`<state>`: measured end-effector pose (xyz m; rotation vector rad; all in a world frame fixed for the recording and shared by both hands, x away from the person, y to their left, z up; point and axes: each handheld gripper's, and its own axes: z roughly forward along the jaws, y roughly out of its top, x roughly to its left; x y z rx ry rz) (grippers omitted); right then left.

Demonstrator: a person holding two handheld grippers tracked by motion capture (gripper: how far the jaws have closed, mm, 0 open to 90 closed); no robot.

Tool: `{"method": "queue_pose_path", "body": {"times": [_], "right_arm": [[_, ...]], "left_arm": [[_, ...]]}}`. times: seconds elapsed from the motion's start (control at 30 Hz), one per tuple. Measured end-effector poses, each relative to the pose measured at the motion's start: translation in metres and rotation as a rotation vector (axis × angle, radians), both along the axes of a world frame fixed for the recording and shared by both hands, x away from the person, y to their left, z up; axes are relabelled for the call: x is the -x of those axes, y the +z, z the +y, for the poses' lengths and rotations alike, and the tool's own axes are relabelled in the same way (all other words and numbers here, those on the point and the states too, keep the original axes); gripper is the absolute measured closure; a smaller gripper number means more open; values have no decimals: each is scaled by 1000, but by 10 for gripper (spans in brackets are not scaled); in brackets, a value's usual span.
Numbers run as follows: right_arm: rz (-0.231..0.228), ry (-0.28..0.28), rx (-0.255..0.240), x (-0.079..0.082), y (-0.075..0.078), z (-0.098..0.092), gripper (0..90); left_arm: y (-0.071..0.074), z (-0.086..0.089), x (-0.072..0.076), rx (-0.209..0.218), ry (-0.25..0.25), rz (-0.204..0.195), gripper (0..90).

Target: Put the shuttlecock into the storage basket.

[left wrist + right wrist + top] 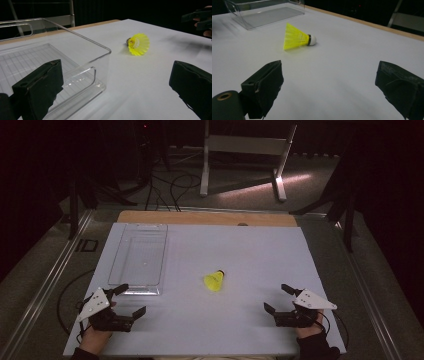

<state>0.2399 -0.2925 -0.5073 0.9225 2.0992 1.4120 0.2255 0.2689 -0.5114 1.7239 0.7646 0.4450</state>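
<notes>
A yellow shuttlecock [214,280] lay on its side near the middle of the white bench [250,255], its white cork nose turned toward the far edge and its skirt toward the person. It sat just right of the clear plastic bin [139,260], apart from it. The left hand-held gripper [131,301] rested at the near left by the bin's corner with its jaws wide apart and nothing between them; the right hand-held gripper [279,299] rested at the near right, jaws likewise spread and empty. Both were well short of the shuttlecock. It looked very light, likely to roll or skid at a nudge, and its thin ribbed skirt would probably flex or crush under a hard squeeze. The firmer hold seemed to be the cork nose or the dark band just behind it, closed on gently
</notes>
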Motion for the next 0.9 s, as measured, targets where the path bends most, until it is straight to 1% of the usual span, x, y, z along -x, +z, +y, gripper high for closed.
{"method": "queue_pose_path", "body": {"times": [0.07, 0.13, 0.2, 0.27, 0.33, 0.43, 0.47, 0.57, 0.7, 0.73, 0.83, 0.9], "right_arm": [[-1, -1, -1, 0, 0, 0, 76], [-12, 3, 2, 0, 0, 0, 77], [-12, 4, 1, 0, 0, 0, 77], [-27, 7, 7, 1, 1, 1, 77], [-26, 8, 5, 1, 1, 1, 77], [-28, 4, 10, 1, 1, 1, 77], [-26, 8, 5, 1, 2, 0, 77], [-28, 9, 10, 1, 2, 1, 77], [-32, 8, 21, 1, 2, 2, 77], [-31, 7, 22, 1, 2, 2, 78], [-28, 6, 25, 1, 2, 2, 78], [-25, 7, 26, 1, 2, 2, 78]], "left_arm": [[0, 0, 0, 3, 3, 0, 2], [0, 0, -1, 2, -1, 5, 2], [0, 0, -1, 0, -4, 15, 2], [0, 0, -1, 0, -8, 22, 2], [-1, 0, -2, 0, -9, 32, 2], [-1, -1, -3, -9, -14, 49, 2], [0, -1, -3, -13, -18, 57, 2], [1, -2, -3, -26, -24, 67, 1], [8, -3, -4, -44, -34, 80, 1], [10, -3, -4, -53, -36, 83, 1], [19, -4, -5, -57, -54, 94, 1], [25, -5, -6, -90, -66, 97, 1]]}}
